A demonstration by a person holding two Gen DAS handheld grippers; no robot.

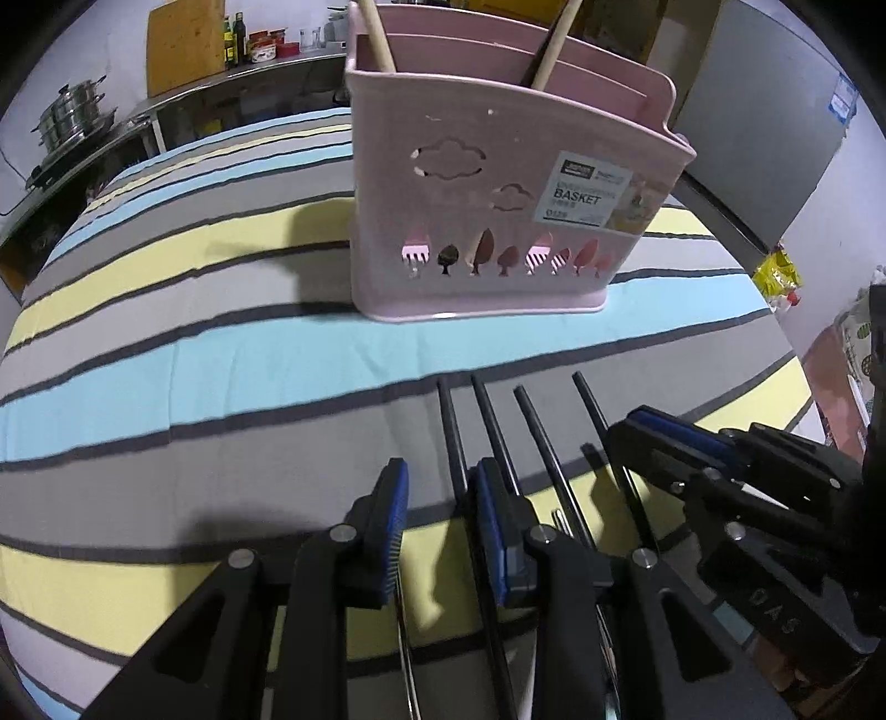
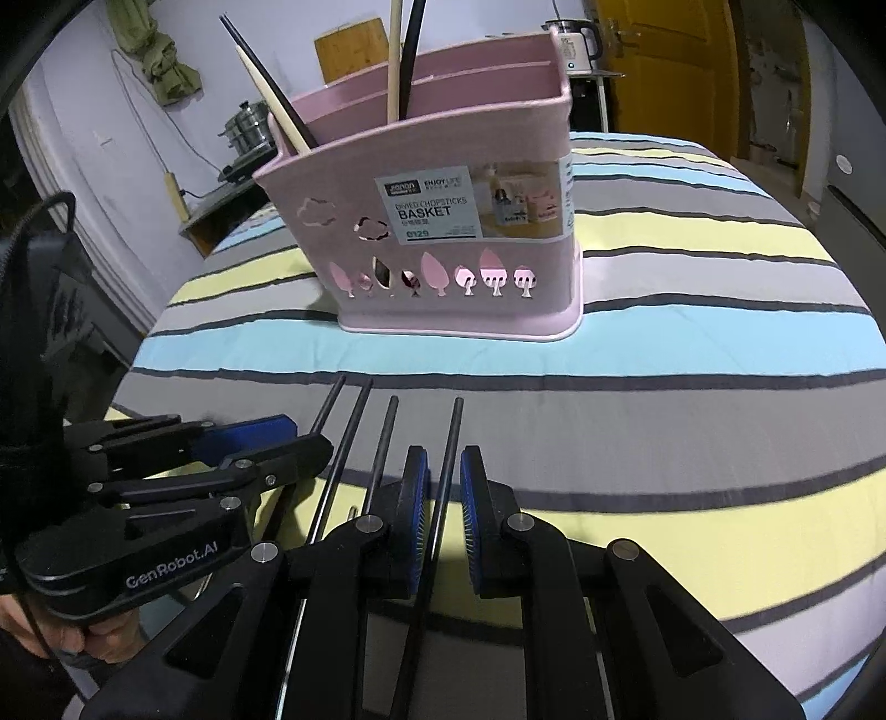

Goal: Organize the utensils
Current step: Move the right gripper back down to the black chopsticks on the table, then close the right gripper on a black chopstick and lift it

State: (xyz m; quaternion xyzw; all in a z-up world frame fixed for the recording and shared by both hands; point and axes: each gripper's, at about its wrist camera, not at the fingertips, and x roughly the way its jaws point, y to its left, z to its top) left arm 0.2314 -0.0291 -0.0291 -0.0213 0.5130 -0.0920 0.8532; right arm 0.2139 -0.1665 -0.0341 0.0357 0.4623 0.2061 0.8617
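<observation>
Several black chopsticks (image 1: 531,432) lie side by side on the striped tablecloth (image 1: 221,354), tips toward the pink chopstick basket (image 1: 387,183). My left gripper (image 1: 443,498) hovers low over them, open, with the leftmost chopstick close to its right pad. My right gripper (image 2: 444,487) is also open; the rightmost chopstick (image 2: 453,437) runs through the gap without the pads pressing it. Each gripper shows in the other view: the right gripper (image 1: 637,437), the left gripper (image 2: 299,440). The basket (image 2: 343,183) holds wooden handles and dark sticks. A metal fork tip (image 1: 559,518) peeks out between the chopsticks.
A steel counter at the back left carries a stacked pot (image 1: 69,113), bottles (image 1: 232,41) and a wooden board (image 1: 185,44). A grey fridge (image 1: 775,127) and a yellow bag (image 1: 778,274) stand right of the table. A kettle (image 2: 578,41) and a wooden door (image 2: 664,72) lie behind.
</observation>
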